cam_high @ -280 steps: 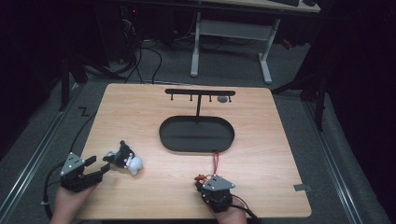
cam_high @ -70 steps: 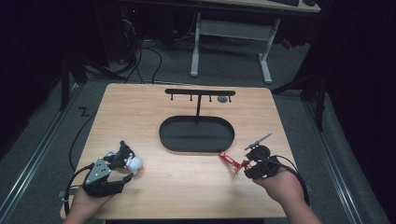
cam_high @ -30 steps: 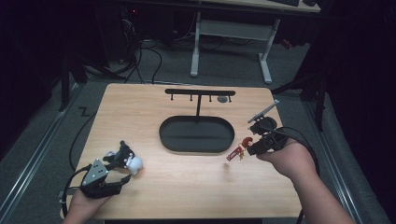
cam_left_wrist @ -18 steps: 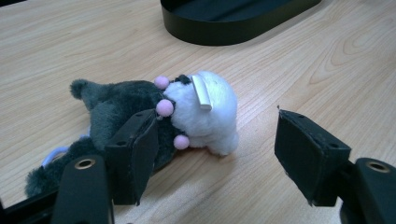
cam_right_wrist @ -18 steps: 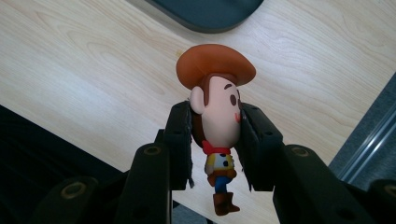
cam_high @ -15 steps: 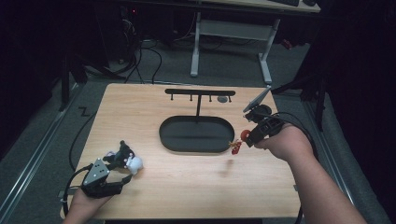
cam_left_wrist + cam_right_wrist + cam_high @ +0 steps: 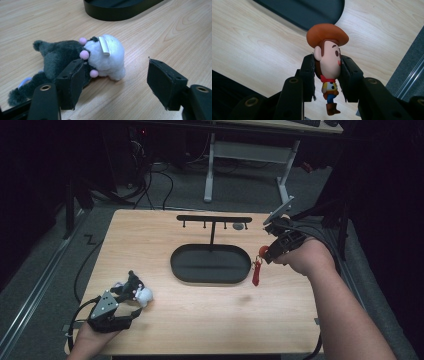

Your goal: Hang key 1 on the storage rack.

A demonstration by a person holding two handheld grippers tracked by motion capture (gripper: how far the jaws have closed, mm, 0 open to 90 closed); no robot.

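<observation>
My right gripper [image 7: 267,252] is in the air beside the right end of the black oval tray [image 7: 210,263], shut on a small cowboy figure [image 7: 328,62] with an orange hat. The pads squeeze its head. In the high view the cowboy figure [image 7: 258,270] hangs down from the jaws. My left gripper [image 7: 131,304] rests low at the table's front left, open. A grey and white plush toy [image 7: 82,58] lies on the wood just ahead of its jaws, the left pad [image 7: 71,83] close against the grey body. In the high view the plush toy [image 7: 136,290] is beside that gripper.
A black rack with short hooks [image 7: 214,220] stands behind the tray, with a small grey disc [image 7: 239,226] by it. Bare wood spreads across the table's front middle [image 7: 220,320]. Desk legs and cables lie on the floor beyond the far edge.
My right gripper has carried the cowboy figure up and toward the far right, past the tray's right end. The left gripper and plush toy have stayed put.
</observation>
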